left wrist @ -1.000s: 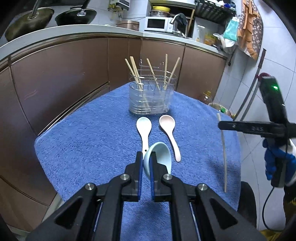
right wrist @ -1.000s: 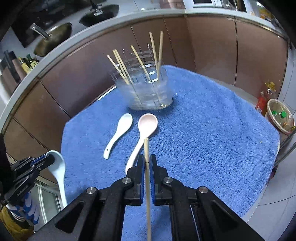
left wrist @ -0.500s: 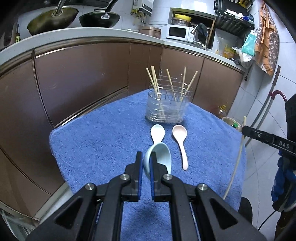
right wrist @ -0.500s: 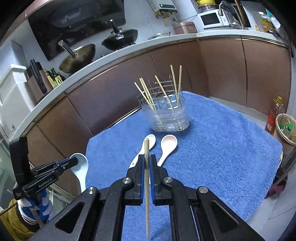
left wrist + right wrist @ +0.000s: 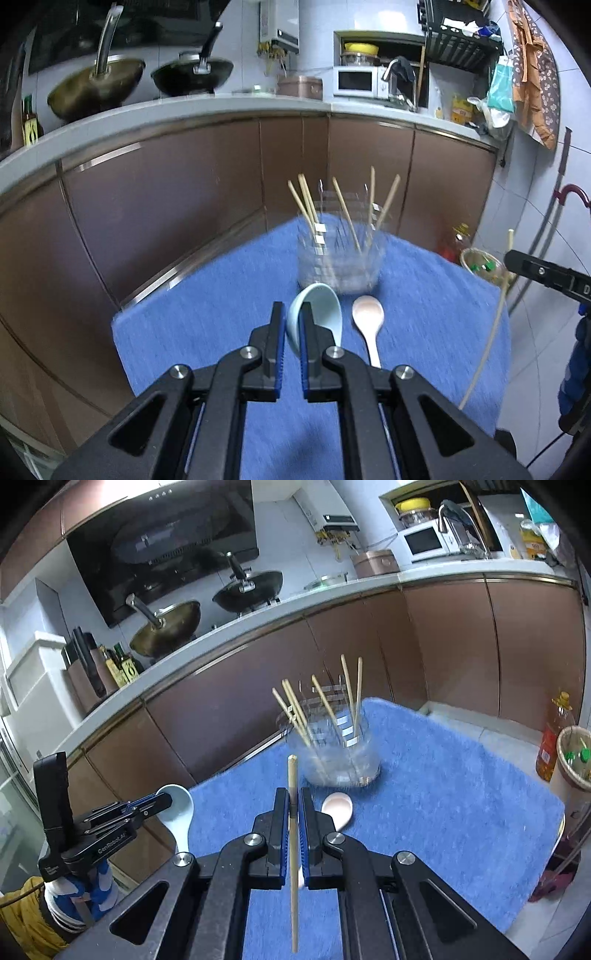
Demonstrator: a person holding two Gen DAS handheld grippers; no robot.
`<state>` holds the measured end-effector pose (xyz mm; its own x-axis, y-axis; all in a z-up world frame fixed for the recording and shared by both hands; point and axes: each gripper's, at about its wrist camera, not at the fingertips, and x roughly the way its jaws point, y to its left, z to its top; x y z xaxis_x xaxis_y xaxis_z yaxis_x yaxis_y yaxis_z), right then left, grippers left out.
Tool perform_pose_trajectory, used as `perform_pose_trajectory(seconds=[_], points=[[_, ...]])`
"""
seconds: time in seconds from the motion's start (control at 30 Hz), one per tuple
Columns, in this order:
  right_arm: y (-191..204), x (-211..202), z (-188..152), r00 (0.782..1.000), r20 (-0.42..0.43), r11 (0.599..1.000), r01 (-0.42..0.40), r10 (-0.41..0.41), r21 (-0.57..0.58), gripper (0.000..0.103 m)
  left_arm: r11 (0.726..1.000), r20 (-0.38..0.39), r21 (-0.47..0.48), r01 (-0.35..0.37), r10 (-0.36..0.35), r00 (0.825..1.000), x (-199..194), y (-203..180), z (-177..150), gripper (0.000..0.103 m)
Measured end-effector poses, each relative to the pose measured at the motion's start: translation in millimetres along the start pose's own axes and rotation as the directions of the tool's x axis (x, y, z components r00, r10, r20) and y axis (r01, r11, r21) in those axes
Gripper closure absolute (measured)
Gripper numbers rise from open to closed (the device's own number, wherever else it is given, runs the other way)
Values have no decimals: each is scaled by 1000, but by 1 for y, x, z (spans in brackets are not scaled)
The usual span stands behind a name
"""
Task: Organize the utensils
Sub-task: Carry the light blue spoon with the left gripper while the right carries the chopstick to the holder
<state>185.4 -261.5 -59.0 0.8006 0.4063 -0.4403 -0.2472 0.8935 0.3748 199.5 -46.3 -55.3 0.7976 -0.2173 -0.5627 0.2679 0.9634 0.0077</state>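
A: Leftmost, relative to the clear holder?

B: Left gripper, well left of the holder and off the edge of the blue towel, clenched on a pale blue spoon. Bowl up at the fingertips, handle hanging down.

A: Same grasp from its own camera?

B: Left gripper pinching the rim of the pale blue spoon, bowl just in front of the holder.

A: Next rightward?

B: Right gripper, in front of the holder, clamped on a single chopstick. Held upright, top end poking above the fingers, lower end dangling below.

A: On the towel?

B: Pink spoon lying just in front of the holder, bowl toward it, partly hidden behind the right gripper.

A: Inside the holder?

B: Several chopsticks leaning at angles. Blurred, so exact count unclear.
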Motion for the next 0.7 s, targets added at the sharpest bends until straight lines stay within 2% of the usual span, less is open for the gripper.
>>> perform_pose_trajectory(seconds=[0.23,0.47,0.6,0.7], points=[[4,7,53,991,134,999,-12,16,-30,97,997,117,-3,-79,79,990,24,0,62,97],[7,29,115,957,289,999,-5,20,-51,97,982,237,-43,-181,186,954,67,-11,124,97],[3,59,137,944,331,997,29,-5,-66,97,973,266,-57,-225,232,936,99,-21,142,97],[2,83,140,941,338,993,70,-35,-92,97,967,264,-60,-246,253,931,125,-28,146,97]])
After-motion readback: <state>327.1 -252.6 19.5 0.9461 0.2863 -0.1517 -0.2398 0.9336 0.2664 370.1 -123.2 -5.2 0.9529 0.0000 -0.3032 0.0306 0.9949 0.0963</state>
